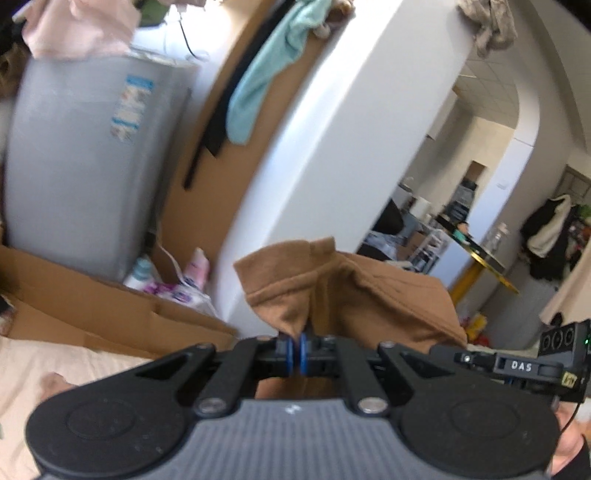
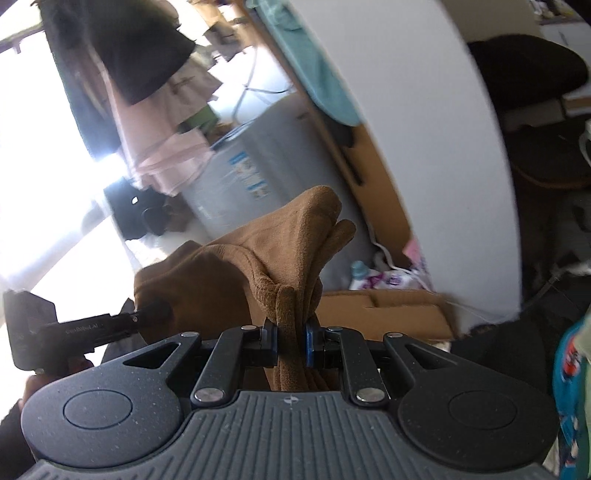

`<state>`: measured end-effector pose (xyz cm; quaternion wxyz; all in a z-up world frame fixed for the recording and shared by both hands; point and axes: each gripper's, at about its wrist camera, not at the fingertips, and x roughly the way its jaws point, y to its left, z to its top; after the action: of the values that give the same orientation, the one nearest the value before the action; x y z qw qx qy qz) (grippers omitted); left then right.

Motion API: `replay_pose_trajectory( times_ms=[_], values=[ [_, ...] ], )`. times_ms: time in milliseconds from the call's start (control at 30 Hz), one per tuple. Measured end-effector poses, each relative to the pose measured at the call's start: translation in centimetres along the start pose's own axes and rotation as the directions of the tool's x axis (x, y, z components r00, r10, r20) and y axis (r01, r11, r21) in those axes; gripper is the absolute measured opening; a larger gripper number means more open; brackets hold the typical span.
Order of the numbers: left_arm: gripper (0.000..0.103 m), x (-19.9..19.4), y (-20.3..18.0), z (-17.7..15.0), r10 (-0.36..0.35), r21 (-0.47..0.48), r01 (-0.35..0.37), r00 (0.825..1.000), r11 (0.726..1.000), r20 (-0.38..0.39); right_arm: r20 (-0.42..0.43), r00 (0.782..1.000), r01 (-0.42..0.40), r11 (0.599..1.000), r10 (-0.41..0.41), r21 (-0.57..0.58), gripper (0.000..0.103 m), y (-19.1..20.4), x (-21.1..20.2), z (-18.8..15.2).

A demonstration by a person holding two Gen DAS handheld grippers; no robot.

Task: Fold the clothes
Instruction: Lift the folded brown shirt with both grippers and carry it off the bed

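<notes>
Two claws grip one brown garment point(image 1: 354, 291), which is lifted off the surface and hangs between them

Ahead of both claws stands a broad white curved wall point(image 1: 332, 147). In the left wrist view it rises directly beyond the fingertips and sweeps up to the right. To the left of it, a brown cardboard panel point(image 1: 207, 177) leans, with a teal cloth point(image 1: 266, 81) draped over its upper edge. Further left of the left claw stands a grey appliance point(image 1: 85, 166) bearing a blue and white label; pink fabric point(image 1: 77, 26) lies on top of it. Flattened cardboard point(image 1: 110, 310) lies low and left of the left claw, with a pale bed sheet point(image 1: 48, 365) nearer the camera.

The brown garment is bunched. In the left wrist view a pinched corner rises from the fingertips, and the bulk spreads to the right towards the other device. In the right wrist view a thick gathered fold stands up between the fingers, and the remainder trails left.

Left claw point(image 1: 297, 350): jaws almost fully closed, blue pads nearly touching, clamped on a thin corner of the garment.

Right claw point(image 2: 291, 345): jaws slightly apart, blue pads pressed against a thick rolled bundle of the same garment. It is also visible at the right edge of the left wrist view.

Small bottles and floral packaging point(image 1: 173, 284) sit at the foot of the appliance, beyond and left of the left claw
</notes>
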<state>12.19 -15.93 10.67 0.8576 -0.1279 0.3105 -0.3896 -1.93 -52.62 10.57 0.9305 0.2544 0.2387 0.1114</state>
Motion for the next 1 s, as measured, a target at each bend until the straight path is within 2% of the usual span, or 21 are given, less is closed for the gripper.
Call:
replay_pose_trajectory(
  times_ms=[133, 267, 733, 867, 1000],
  values=[
    [0.004, 3.6, 0.1, -2.0, -0.069, 0.005, 0.069, 0.997, 0.998, -0.031, 0.027, 0.999, 0.018, 0.997, -0.02, 0.069, 0.013, -3.9, -1.8, -1.2],
    [0.004, 6.9, 0.4, -3.7, -0.135, -0.011, 0.134, 0.989, 0.991, -0.053, 0.042, 0.997, 0.062, 0.996, -0.064, 0.06, 0.013, -6.6, -2.5, -2.3],
    [0.004, 16.1, 0.6, -8.9, -0.248, -0.023, 0.247, 0.962, 0.969, -0.115, 0.027, 0.977, 0.21, 0.978, -0.21, 0.02, 0.013, -14.0, -1.3, -6.9],
    [0.004, 17.9, 0.3, -10.2, -0.295, -0.04, 0.293, 0.948, 0.955, -0.116, 0.039, 0.974, 0.224, 0.974, -0.225, 0.019, 0.013, -15.9, -1.3, -8.2],
    [0.004, 19.8, 0.0, -11.3, -0.305, -0.022, 0.305, 0.942, 0.952, -0.139, 0.057, 0.968, 0.241, 0.97, -0.242, 0.023, 0.013, -17.6, -1.2, -9.4]
  ],
)
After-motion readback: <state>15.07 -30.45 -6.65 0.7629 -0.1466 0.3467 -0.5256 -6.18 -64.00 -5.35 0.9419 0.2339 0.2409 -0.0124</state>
